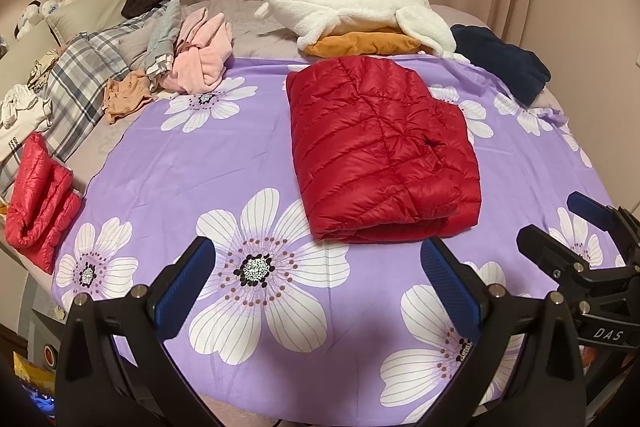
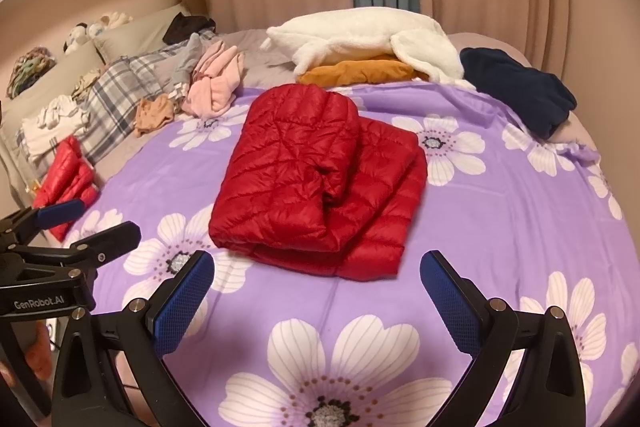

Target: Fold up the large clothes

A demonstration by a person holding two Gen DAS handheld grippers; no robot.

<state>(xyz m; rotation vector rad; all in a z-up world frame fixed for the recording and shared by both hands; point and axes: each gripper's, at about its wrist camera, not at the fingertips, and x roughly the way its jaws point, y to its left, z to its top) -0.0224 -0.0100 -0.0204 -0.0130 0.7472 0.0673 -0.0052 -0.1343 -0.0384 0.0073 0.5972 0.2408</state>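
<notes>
Writing, left: "GenRobot.AI" in pale letters on the black body of the left claw (image 2: 60,223), seen at the left edge of the right wrist view.
Writing, right: "DAS" in pale letters on the black body of the right claw (image 1: 568,227), seen at the right edge of the left wrist view.
Small red jacket (image 1: 38,195): far left, at the bed's left edge; shiny quilted fabric, folded into a thick bundle.
Plaid pillow (image 1: 84,75): grey and white check, left of the sheet, with loose pale clothes beside it.
Pink garment (image 1: 204,63): soft, crumpled in a heap at the far left corner of the sheet.
Sheet (image 1: 180,163): smooth purple cloth printed with large white flowers, spread over the bed.
Left claw: black arms, blue ribbed pads (image 1: 184,287); spread wide, holding nothing, hanging over the near part of the sheet.
Red down jacket (image 1: 380,147): centre of the sheet; glossy, puffy, stitched in slanting channels; folded into a rough rectangle, a narrower layer lying on a wider one.
White fleece (image 1: 360,11): fluffy, far side, lying on an orange-brown folded piece (image 1: 360,45).
Right claw: same build, blue textured pads (image 2: 452,307); spread wide, empty, near the jacket's near edge without touching.
Navy garment (image 1: 504,63): dark, soft, folded, far right.
</notes>
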